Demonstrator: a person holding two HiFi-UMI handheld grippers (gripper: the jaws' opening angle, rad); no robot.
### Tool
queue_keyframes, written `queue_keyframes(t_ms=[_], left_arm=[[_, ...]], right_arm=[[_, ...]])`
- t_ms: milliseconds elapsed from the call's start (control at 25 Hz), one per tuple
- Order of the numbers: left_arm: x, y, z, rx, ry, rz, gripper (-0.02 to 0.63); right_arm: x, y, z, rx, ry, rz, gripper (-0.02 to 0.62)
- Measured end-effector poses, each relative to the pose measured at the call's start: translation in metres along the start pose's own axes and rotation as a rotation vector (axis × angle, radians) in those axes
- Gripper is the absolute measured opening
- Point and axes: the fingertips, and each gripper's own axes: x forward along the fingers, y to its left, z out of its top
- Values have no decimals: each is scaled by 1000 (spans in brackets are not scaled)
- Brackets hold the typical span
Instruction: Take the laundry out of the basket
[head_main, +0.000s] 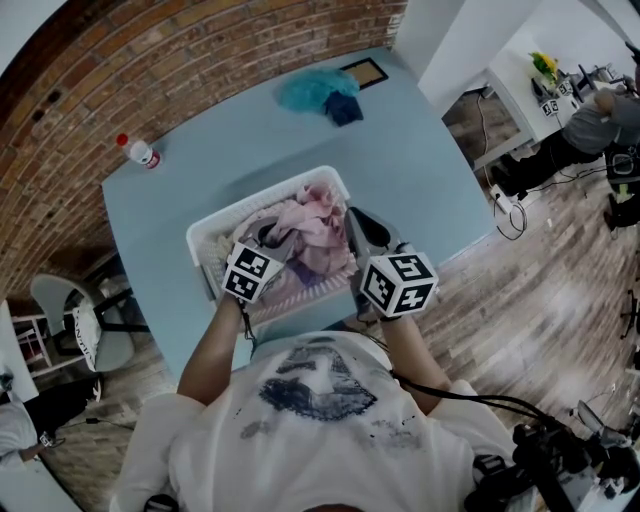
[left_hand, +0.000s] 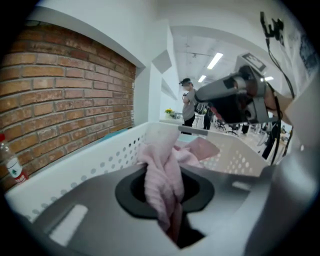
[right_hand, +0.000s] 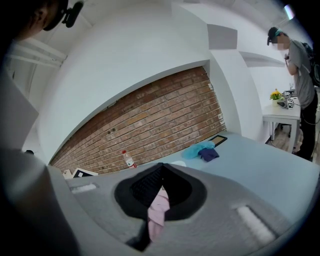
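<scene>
Firmly, left hand-held gripper (left_hand: 167, 200) and right hand-held gripper (right_hand: 157, 205) clamp laundry (head_main: 315, 215) at blue table (head_main: 420, 150).

Pink laundry (head_main: 318, 218) crumpled, heaped inside white perforated rectangular basket (head_main: 240, 212).

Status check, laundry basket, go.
Left gripper shut on pink towel. Right gripper shut on pink cloth. Basket holds more laundry. Nothing in the way.

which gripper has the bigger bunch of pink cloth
The left gripper: a thick pink towel fills its jaws; the right gripper pinches only a thin strip.
</scene>
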Motion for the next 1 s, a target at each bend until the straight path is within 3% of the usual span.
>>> queue_keyframes(t_ms=[560, 800, 1000], left_arm=[[-59, 13, 55, -62, -117, 62, 52], [-87, 14, 84, -18, -179, 118, 52], [-111, 15, 105, -50, -242, 151, 52]], right_arm=[[-12, 18, 17, -30, -47, -24, -3], [-19, 33, 23, -55, -70, -30, -3], [-30, 38, 28, -75, -81, -39, -3]])
